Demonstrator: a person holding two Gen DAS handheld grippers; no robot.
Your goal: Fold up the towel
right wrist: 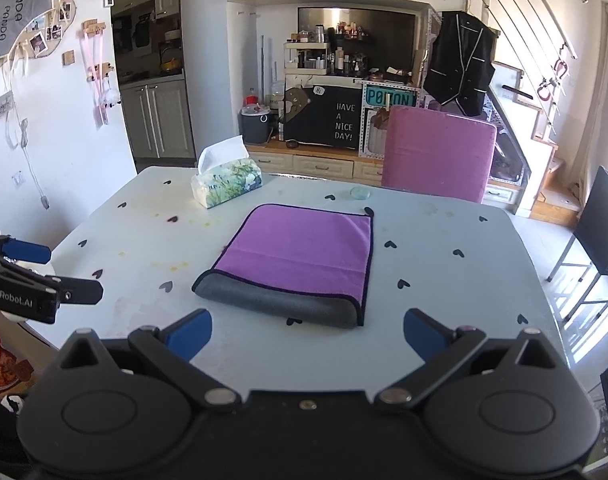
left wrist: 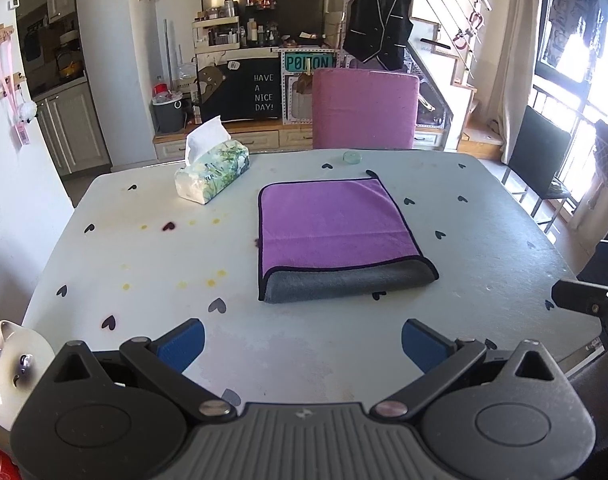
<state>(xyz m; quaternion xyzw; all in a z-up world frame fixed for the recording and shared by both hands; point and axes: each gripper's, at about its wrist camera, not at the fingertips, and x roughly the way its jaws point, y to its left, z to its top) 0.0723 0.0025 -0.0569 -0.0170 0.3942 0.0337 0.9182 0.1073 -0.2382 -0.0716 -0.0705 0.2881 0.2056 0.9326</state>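
Towel (left wrist: 336, 228) lies mid-counter (left wrist: 143, 264), already doubled, grey underside rolled out along near edge. Left tongs (left wrist: 302, 342) and right tongs (right wrist: 307, 334) both spread wide, empty, short of towel. Risk: pinching only top layer drags fold askew; slick counter lets towel slide toward tissue pack (left wrist: 212, 175).

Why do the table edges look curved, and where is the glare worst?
Left wrist view: fisheye bends the table edges; the window at right is blown out white. Right wrist view: same bending, glare at the right edge; the purple towel stays sharp and evenly lit.
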